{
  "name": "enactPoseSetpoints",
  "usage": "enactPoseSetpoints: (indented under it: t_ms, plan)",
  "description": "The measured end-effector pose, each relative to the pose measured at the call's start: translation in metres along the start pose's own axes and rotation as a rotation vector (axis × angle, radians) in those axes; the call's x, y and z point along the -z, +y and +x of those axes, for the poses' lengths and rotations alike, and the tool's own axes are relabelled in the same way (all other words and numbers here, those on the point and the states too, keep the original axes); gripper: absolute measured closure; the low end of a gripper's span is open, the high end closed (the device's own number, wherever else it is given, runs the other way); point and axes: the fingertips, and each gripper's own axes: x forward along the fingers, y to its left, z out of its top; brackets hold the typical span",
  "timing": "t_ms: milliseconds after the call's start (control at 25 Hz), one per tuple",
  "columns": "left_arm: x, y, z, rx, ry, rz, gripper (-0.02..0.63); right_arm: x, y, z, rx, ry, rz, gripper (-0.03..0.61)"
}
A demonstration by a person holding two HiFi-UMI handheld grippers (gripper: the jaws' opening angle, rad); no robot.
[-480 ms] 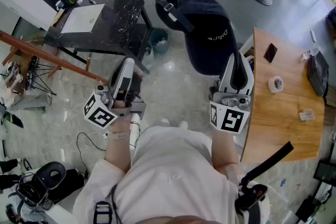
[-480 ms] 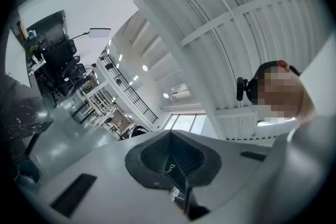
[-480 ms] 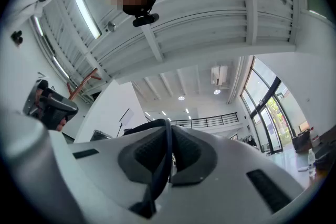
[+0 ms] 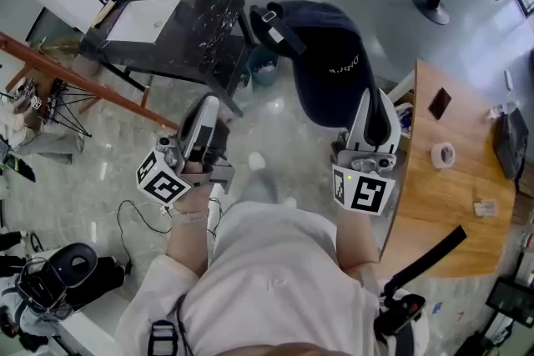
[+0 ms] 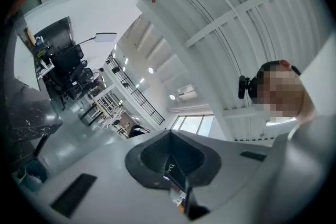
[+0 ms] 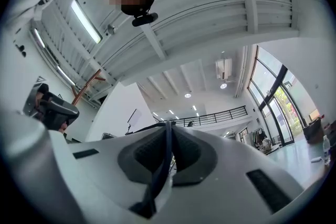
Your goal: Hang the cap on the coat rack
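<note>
Above the grey floor [image 4: 288, 137], the right claw [image 4: 375, 108] pinches the dark cap [image 4: 329, 54] by its edge, mid-carry. The left claw [image 4: 204, 119] is closed and empty. The next move is probably to bring the cap to the reddish pole [image 4: 83, 77], likely the rack.

1. Cap [image 4: 329, 62]: dark navy, small pale lettering, back strap with buckle at its far-left end. Held up in mid-air, right of centre, its near edge pinched in the right gripper [image 4: 375, 102].
2. Coat rack [image 4: 83, 79]: reddish-brown wooden pole, slanting, far left.

One pale shoe [image 4: 255, 162] stepped forward, black marble desk [image 4: 204, 21] and wooden desk [image 4: 455, 188] shifted rightward, dark navy cap [image 4: 329, 67] slightly lower.
</note>
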Motion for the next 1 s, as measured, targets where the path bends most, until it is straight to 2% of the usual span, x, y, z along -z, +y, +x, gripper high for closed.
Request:
enactPoseSetpoints:
  t_ms: [200, 440, 720, 1000]
  plan:
    - [-0.011, 0.039, 0.004, -0.020, -0.011, -0.014, 0.606, 0.020, 0.015, 0.033, -0.022, 0.004, 0.003, 0.541]
    - [-0.033, 0.112, 0.023, -0.044, -0.029, -0.046, 0.606, 0.061, 0.037, 0.092, -0.040, 0.030, -0.005, 0.541]
    - [-0.074, 0.182, 0.048, -0.055, -0.037, -0.067, 0.606, 0.093, 0.068, 0.171, -0.054, 0.048, -0.002, 0.541]
    - [-0.125, 0.256, 0.053, -0.105, -0.066, -0.039, 0.606, 0.132, 0.118, 0.255, -0.113, 0.038, 0.041, 0.541]
